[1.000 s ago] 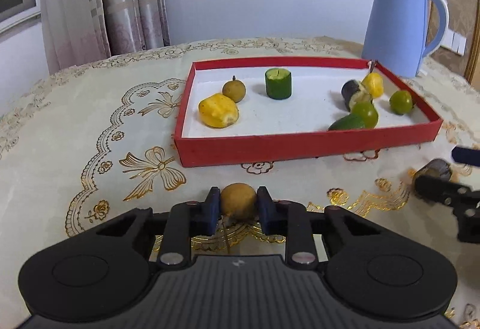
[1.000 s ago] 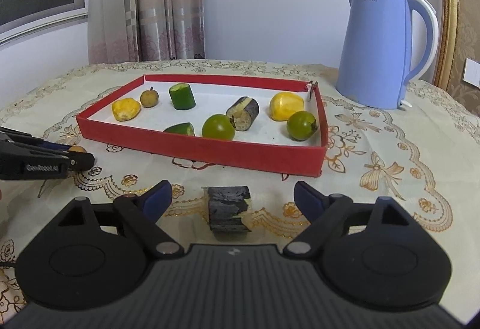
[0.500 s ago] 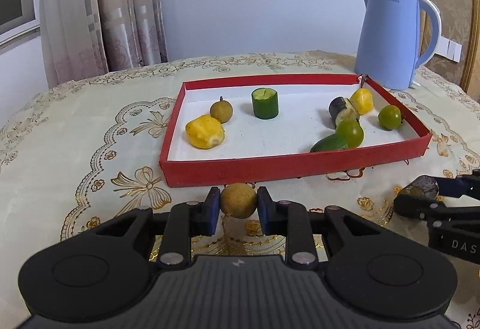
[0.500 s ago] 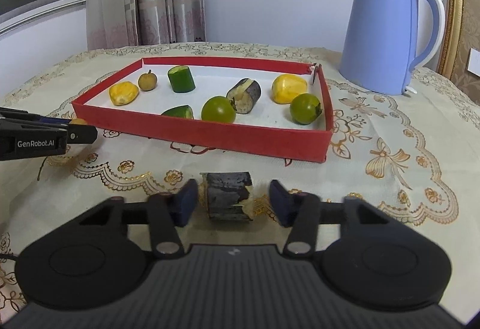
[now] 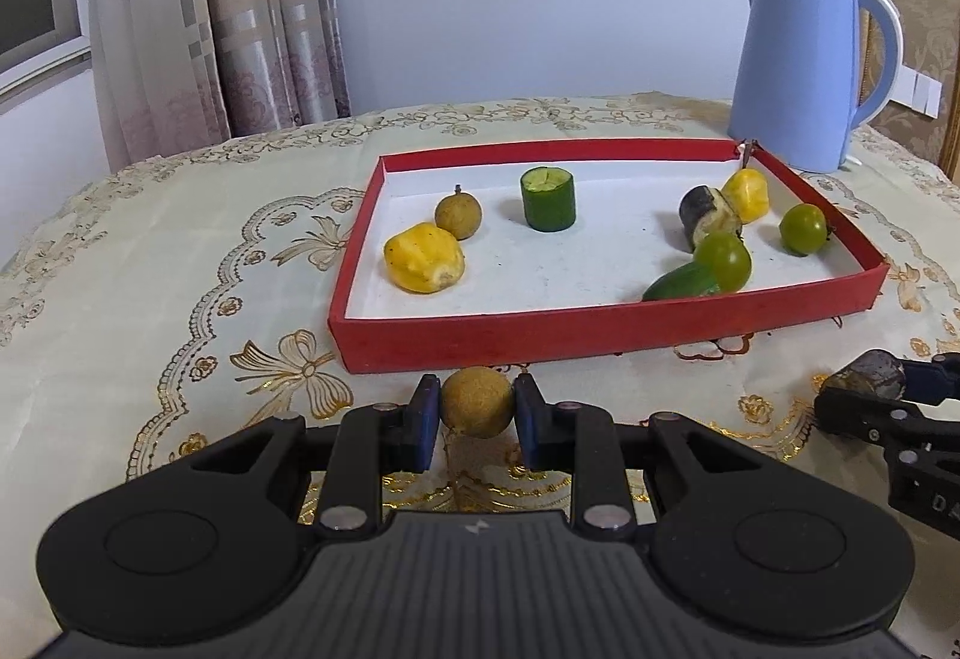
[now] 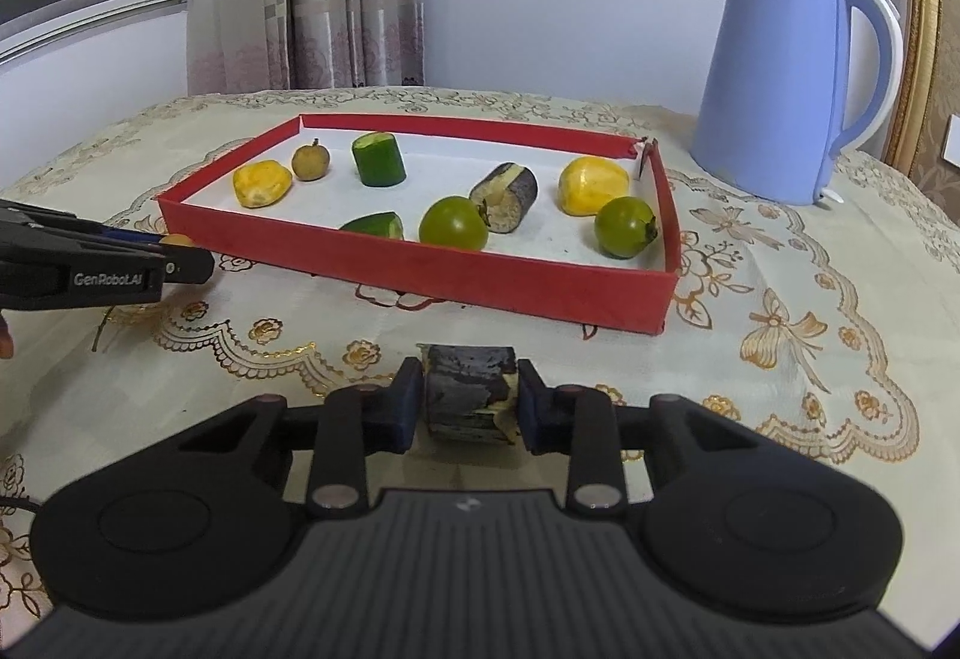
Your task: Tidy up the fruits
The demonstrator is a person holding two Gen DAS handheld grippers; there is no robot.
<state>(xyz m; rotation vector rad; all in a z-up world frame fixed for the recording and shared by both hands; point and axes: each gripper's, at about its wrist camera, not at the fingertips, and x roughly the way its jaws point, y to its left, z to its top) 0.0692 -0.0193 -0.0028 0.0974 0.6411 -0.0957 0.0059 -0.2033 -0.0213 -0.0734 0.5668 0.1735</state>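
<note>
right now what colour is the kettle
Light blue, with a white-edged handle; the kettle shows best in the right wrist view.

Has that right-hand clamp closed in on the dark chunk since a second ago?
Yes. The right gripper had its fingers wide apart; now they press the dark chunk from both sides, just before the red tray.

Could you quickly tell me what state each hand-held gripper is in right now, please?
Left hand-held gripper: shut on the round brown fruit.
Right hand-held gripper: shut on the dark cut chunk.
</note>
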